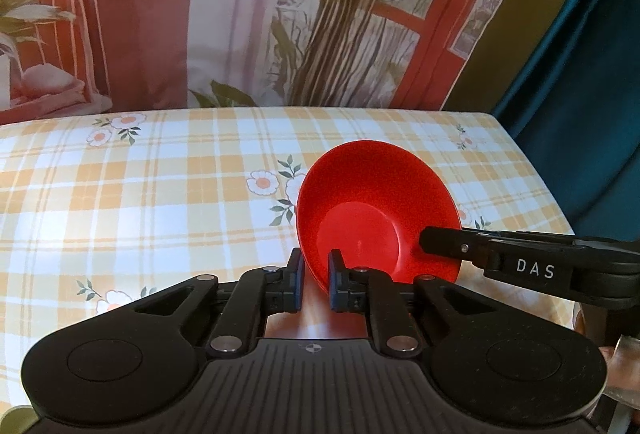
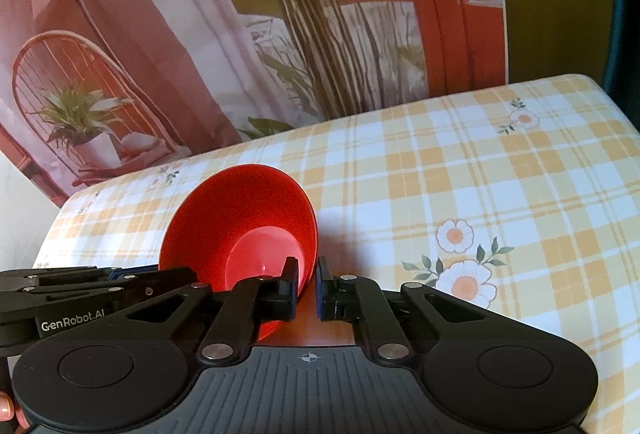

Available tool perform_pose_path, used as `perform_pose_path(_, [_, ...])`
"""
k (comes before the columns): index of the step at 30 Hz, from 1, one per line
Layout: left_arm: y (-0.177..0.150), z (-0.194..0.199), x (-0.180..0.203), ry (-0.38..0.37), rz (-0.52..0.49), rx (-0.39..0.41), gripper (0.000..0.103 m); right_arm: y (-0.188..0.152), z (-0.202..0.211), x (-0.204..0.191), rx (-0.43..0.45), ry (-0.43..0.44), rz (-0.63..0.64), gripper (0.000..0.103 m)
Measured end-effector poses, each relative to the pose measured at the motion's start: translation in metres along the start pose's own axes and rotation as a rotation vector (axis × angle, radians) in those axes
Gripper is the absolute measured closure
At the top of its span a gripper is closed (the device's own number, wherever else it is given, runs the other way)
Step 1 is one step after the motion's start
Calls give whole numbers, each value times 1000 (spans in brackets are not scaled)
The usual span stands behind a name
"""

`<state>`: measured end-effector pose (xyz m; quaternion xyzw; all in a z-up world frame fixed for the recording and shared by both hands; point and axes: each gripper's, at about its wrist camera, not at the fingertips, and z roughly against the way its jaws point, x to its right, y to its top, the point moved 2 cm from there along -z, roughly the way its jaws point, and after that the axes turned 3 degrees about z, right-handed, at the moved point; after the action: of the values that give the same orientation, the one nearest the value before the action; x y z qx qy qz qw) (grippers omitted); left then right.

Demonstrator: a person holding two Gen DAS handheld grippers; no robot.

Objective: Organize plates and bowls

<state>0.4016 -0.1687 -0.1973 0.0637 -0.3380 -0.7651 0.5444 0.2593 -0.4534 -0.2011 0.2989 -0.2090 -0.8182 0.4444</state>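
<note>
Two sets of tongs clamped on one red bowl (image 1: 372,210), each biting a different stretch of its rim. Left tongs (image 1: 316,280) angled downward toward the counter (image 1: 160,194), jaws drawn in tight with the bowl's near wall pinched between the blue-faced pads, one finger (image 1: 336,278) inside the bowl and the other outside. Right tongs (image 2: 306,288) likewise tilted down, closed on the bowl's right-hand wall, one finger (image 2: 290,286) inside and the other against the outer surface. Bowl tipped up on its side, mouth turned toward both cameras, flat base visible within, lower edge close to the checked yellow-and-white tablecloth (image 2: 500,194) with its printed daisies; whether touching the cloth or lifted clear, impossible to tell. From the left wrist view only: right tongs (image 1: 430,240) reaching in from the right edge, tips on the bowl's right rim, lettering "DAS" on the side, and dark teal fabric (image 1: 592,74) beyond the counter's far right corner. From the right wrist view only: left tongs (image 2: 160,274) entering low from the left, "GenRobot.AI" printed on the body, a fingertip (image 2: 6,406) of the person at the bottom left corner, and, on the printed backdrop (image 2: 240,34), a potted plant in front of a rounded chair back.
</note>
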Motion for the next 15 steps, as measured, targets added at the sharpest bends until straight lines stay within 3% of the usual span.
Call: perform_pose_path(15, [7, 35, 2, -6, 4, 56, 90, 15, 29, -21, 48, 9, 21, 96])
